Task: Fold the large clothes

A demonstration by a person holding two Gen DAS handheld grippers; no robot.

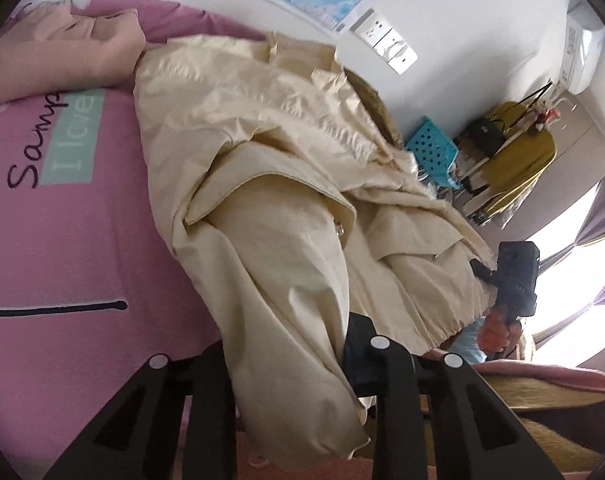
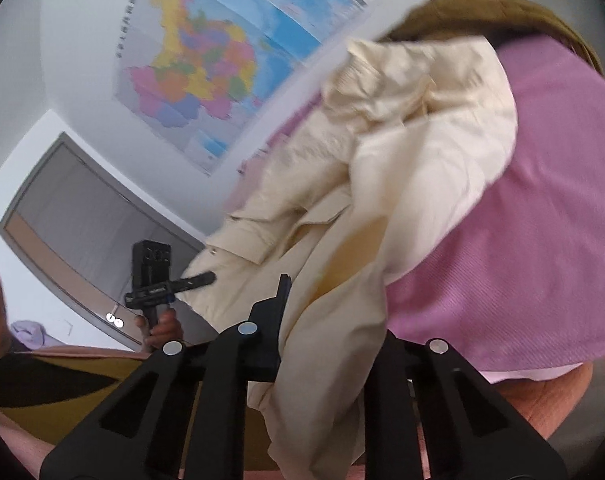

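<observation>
A cream jacket is seen spread over a pink bedsheet, its long axis running from the camera's end of the bed away toward the wall, where its collar end lies beside a brown garment. The elasticated hem is turned toward the near edge of the bed, and two parts of that near end are raised off the sheet. In the left wrist view, the left gripper is closed to a narrow gap on a hanging fold of the cream fabric, which drapes down between its black fingers. In the right wrist view, the right gripper is likewise narrowed around a bunched fold of the jacket, the cloth being pinched between its fingers and trailing below them. Each gripper is visible in the other's camera, carried by a hand at the bed's near edge. A map is fixed to the white wall behind the bed, and a pink pillow is placed near the head of the sheet.
</observation>
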